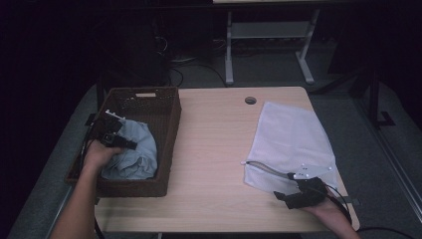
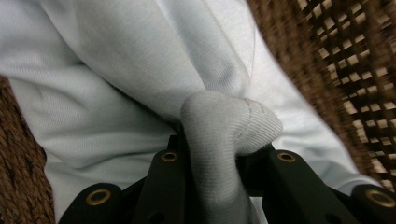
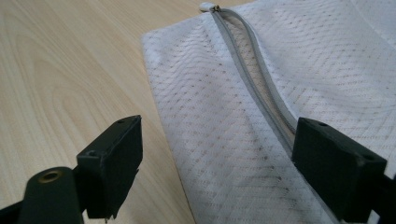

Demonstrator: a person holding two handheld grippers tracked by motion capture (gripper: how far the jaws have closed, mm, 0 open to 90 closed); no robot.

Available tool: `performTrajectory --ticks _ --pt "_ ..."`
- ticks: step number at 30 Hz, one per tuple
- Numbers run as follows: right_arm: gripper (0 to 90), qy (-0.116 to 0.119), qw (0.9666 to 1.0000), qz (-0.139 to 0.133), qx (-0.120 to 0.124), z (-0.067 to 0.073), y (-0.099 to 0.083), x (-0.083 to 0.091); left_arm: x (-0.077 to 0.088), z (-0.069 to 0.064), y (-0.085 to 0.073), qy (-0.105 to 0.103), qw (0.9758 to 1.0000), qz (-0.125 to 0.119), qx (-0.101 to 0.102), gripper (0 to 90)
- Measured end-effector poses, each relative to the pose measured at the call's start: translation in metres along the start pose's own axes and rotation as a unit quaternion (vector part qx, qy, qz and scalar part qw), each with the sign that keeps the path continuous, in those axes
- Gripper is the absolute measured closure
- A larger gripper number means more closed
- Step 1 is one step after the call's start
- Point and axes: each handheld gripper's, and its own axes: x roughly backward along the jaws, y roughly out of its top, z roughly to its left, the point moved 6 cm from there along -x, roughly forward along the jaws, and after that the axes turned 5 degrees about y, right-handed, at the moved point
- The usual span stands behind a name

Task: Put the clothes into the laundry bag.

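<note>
A pale blue garment (image 1: 137, 149) lies bunched in a dark wicker basket (image 1: 169, 124) at the table's left. My left gripper (image 1: 130, 145) reaches into the basket. In the left gripper view a thick fold of the garment (image 2: 224, 126) is pinched between the black jaws of that gripper (image 2: 227, 156). A white mesh bag (image 1: 291, 137) lies flat at the right of the table, its grey zipper (image 1: 266, 168) along the near end. My right gripper (image 1: 286, 196) rests at that near end. In its own view the right gripper (image 3: 217, 154) stands open over the mesh bag (image 3: 224, 93) and the zipper (image 3: 254, 51).
The wooden table (image 1: 214, 149) has a round cable hole (image 1: 250, 100) near its far edge. Bare wood lies between basket and bag. Beyond the table are a dark floor and the white legs of another desk (image 1: 229, 50). The woven basket wall (image 2: 355, 51) stands close behind the garment.
</note>
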Motion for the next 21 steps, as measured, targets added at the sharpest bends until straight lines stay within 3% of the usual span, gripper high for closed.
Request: performTrajectory --ticks 4,7,10,12,16,19,21 --pt "15.4 0.000 1.0000 0.000 0.000 0.000 0.000 0.000 0.011 -0.004 0.005 -0.011 0.9998 -0.016 -0.002 75.5" --pt "15.4 0.000 1.0000 0.000 0.000 0.000 0.000 -0.001 0.010 -0.003 0.005 0.014 0.9998 -0.005 -0.015 74.5" --pt "15.5 0.000 1.0000 0.000 0.001 0.001 0.000 0.000 0.001 0.005 0.002 0.034 0.9993 0.012 -0.008 69.7" --pt "15.5 0.000 1.0000 0.000 0.001 0.001 0.000 0.000 -0.006 0.012 -0.002 0.058 0.9980 0.027 0.002 60.7" --pt "15.4 0.000 1.0000 0.001 0.000 0.000 0.000 0.000 -0.017 0.021 -0.008 0.104 0.9935 0.045 0.014 30.2" --pt "15.5 0.001 1.0000 0.001 0.003 0.000 0.000 -0.001 -0.025 0.027 -0.011 0.111 0.9919 0.052 0.035 15.2" --pt "15.5 0.001 1.0000 0.002 0.002 0.001 0.000 -0.001 -0.028 0.029 -0.013 0.099 0.9923 0.052 0.051 10.9"
